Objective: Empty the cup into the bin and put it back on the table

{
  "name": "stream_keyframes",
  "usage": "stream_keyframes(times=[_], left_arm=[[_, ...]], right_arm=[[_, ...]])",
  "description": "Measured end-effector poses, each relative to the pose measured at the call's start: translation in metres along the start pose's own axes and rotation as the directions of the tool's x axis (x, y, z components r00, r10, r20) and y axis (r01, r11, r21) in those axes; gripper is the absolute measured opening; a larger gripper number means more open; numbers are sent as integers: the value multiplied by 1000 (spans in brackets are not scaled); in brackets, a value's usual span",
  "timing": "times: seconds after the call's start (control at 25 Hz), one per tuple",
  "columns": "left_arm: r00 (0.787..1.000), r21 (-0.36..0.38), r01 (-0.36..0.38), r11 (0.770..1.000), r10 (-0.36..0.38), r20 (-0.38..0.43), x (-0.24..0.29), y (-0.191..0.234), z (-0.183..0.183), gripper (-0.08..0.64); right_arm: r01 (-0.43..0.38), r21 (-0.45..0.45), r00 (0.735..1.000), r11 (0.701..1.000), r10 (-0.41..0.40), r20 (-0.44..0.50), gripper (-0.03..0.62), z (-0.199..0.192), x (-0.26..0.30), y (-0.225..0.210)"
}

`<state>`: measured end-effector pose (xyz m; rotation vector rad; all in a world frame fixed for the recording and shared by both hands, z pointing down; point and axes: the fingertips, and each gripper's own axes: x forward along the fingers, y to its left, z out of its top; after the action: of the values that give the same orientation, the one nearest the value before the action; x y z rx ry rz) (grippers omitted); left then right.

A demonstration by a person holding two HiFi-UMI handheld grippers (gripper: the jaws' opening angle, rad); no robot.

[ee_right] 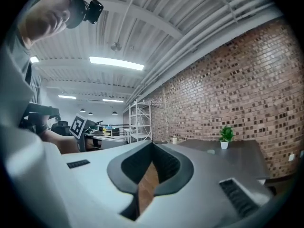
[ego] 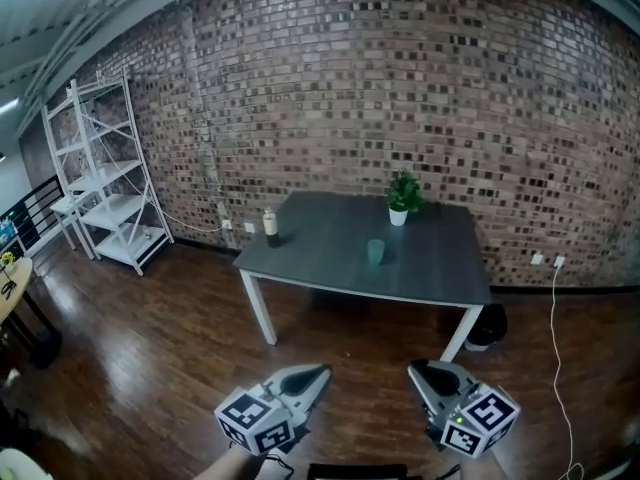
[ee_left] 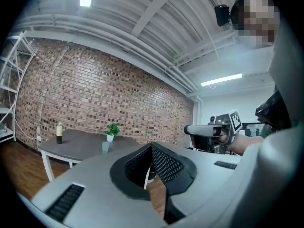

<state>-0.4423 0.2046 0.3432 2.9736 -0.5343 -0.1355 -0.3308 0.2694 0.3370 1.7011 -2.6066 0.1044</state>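
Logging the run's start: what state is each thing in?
Cup: upright on the table, contents unseen.
Bottle: upright, table's left edge.
Plant: upright, table's back edge.
Bin: on the floor under the table's right end.
Left gripper: shut, empty.
Right gripper: shut, empty.

Brick wall (ego: 400, 88) across the back. White metal shelving unit (ego: 105, 173) in the left corner, upright, close against the wall. Small potted plant (ego: 403, 198), white pot, upright, near the wall. Bottle (ego: 269, 224), pale top and dark lower part, upright, well left of the plant. Dark wooden floor (ego: 150, 348). White cable (ego: 556, 338) drops from wall sockets (ego: 548, 260) at right and trails onto the floor. Ceiling strip light (ee_right: 116, 63) lit.
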Motion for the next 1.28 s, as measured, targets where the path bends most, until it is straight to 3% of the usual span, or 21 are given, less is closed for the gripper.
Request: stream_keyframes(times=[0.12, 0.36, 0.68, 0.96, 1.28], left_arm=[[1000, -5, 2, 1000, -2, -29, 22, 15, -4, 0], [1000, -23, -2, 1000, 2, -13, 70, 67, 2, 0], [995, 9, 95, 995, -95, -25, 121, 140, 9, 0], [996, -27, 92, 995, -92, -14, 163, 196, 7, 0], [997, -55, 74, 996, -74, 13, 231, 241, 7, 0]], right_arm=[[6, 11, 1000, 1000, -6, -4, 0, -4, 18, -24], [36, 35, 999, 999, -36, -5, 0, -4, 59, -84], [71, 3, 997, 997, -71, 6, 0, 10, 134, -130], [82, -10, 996, 997, -83, -31, 0, 7, 181, -168], [87, -1, 996, 996, -87, -31, 0, 11, 227, -242]])
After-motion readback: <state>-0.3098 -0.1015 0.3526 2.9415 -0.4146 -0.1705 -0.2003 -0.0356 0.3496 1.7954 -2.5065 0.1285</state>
